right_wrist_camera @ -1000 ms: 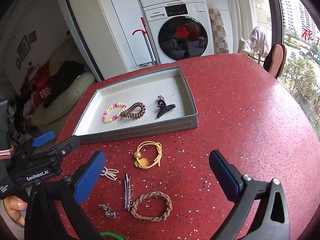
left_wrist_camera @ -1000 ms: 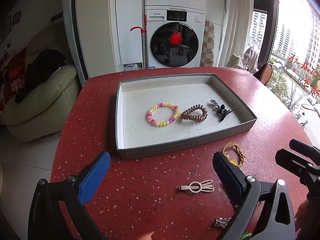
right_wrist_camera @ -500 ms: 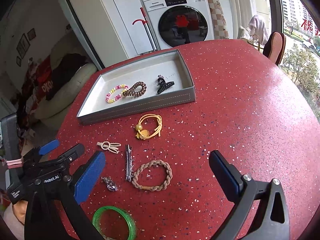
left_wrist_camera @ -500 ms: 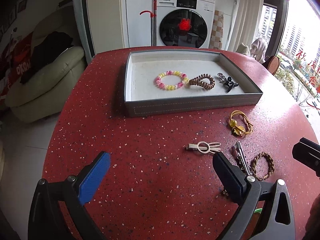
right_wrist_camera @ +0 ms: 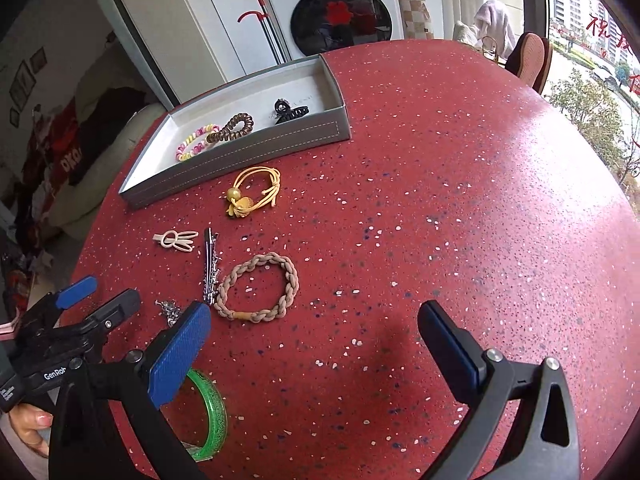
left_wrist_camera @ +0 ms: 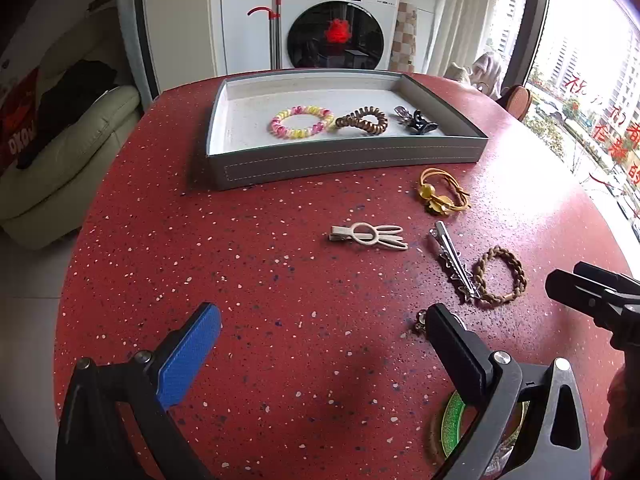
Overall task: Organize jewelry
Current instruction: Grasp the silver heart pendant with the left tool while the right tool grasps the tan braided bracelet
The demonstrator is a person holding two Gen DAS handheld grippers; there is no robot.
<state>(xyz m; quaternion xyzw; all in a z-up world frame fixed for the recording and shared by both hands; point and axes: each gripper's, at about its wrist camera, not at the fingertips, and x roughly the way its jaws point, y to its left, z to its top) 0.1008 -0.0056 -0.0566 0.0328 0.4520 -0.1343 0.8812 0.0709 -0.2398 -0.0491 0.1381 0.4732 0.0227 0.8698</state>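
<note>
A grey tray (left_wrist_camera: 340,160) (right_wrist_camera: 240,152) on the red table holds a pink-yellow bead bracelet (left_wrist_camera: 301,121), a brown spiral tie (left_wrist_camera: 362,121) and a black claw clip (left_wrist_camera: 418,121). Loose on the table in front of it lie a yellow hair tie (left_wrist_camera: 442,196) (right_wrist_camera: 254,192), a cream bunny clip (left_wrist_camera: 368,236) (right_wrist_camera: 176,239), a silver clip (left_wrist_camera: 454,260) (right_wrist_camera: 210,266), a braided tan band (left_wrist_camera: 500,276) (right_wrist_camera: 258,288), a small silver charm (right_wrist_camera: 170,310) and a green bangle (right_wrist_camera: 210,412). My left gripper (left_wrist_camera: 320,340) and right gripper (right_wrist_camera: 314,332) both stand open and empty above the near table.
A washing machine (left_wrist_camera: 340,20) stands behind the table, a cream sofa (left_wrist_camera: 60,152) to the left, and a chair (right_wrist_camera: 528,60) and windows to the right. The red table (right_wrist_camera: 460,200) is bare on its right half. A hand (right_wrist_camera: 28,428) holds the left tool.
Both grippers have drawn back and away from the tray toward the near table edge, so more loose pieces now show. Both stayed open; no jewelry moved.
</note>
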